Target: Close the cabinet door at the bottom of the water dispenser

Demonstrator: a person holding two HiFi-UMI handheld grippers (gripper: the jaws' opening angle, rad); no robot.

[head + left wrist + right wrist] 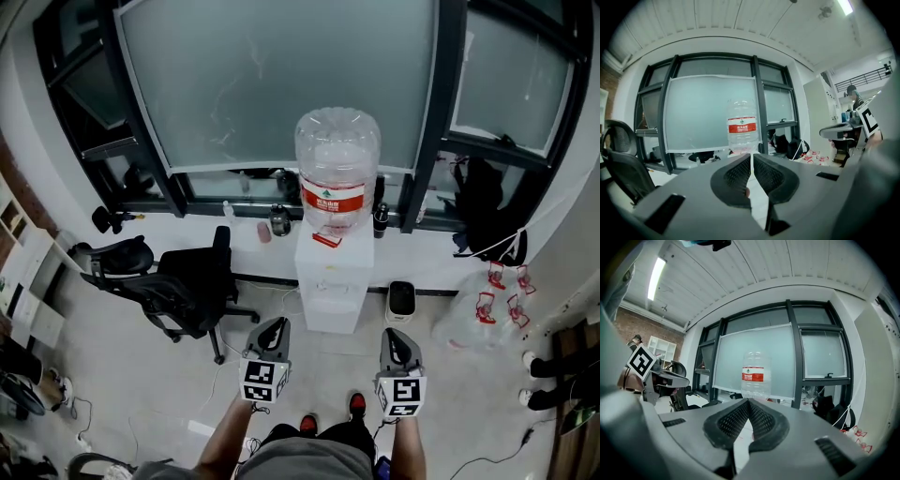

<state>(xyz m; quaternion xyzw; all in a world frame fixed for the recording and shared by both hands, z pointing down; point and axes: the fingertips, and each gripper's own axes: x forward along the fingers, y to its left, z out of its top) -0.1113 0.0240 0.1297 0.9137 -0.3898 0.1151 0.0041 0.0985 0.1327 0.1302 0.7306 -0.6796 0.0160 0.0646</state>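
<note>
Jaws together, empty, on left gripper (275, 330) and right gripper (395, 342). Water dispenser (330, 281) far ahead, midway between, apart. Cabinet door (330, 317) seemingly shut.

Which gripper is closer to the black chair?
Left. The left gripper is just right of the black chair, toward the person. The right gripper is farther right, past the left one.

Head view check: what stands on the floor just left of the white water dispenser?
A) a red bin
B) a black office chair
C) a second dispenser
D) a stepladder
B: a black office chair stands on the floor to the left of the water dispenser, apart from it.
</note>
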